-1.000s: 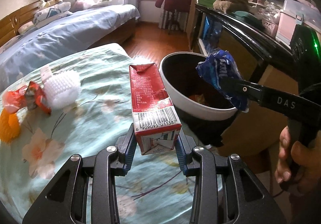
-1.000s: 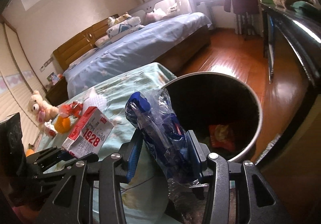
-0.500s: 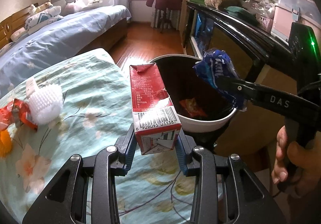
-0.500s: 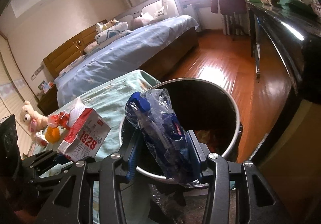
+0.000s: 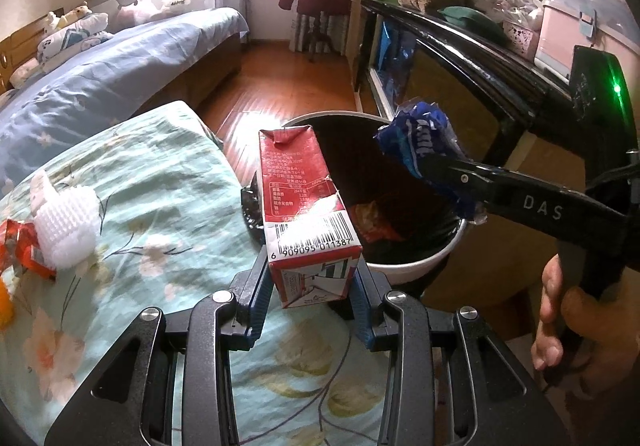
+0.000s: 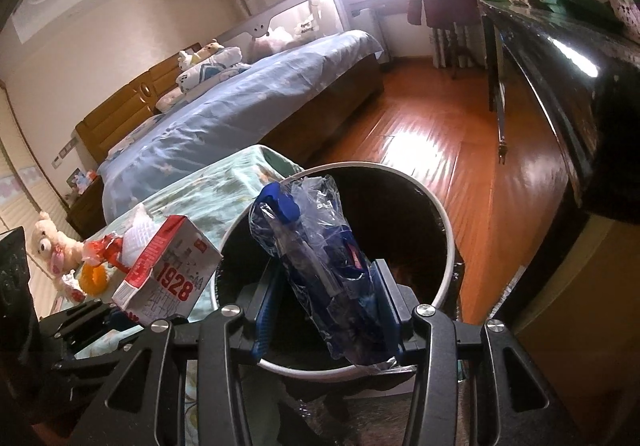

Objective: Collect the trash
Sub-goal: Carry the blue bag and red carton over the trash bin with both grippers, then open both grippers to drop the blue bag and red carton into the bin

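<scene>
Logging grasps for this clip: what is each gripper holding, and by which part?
Left gripper clamps the red carton by its bottom end. Right gripper pinches the blue wrapper by its lower half.

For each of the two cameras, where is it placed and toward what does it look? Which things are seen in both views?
Left wrist: sits on the left hand-held gripper, looks along its fingers past the red carton to the trash bin; the right hand shows.
Right wrist: sits on the right hand-held gripper, looks over the blue wrapper down into the bin; the left hand-held gripper shows at lower left.
Shared: carton, wrapper, bin, the floral cloth, the bed.
</scene>
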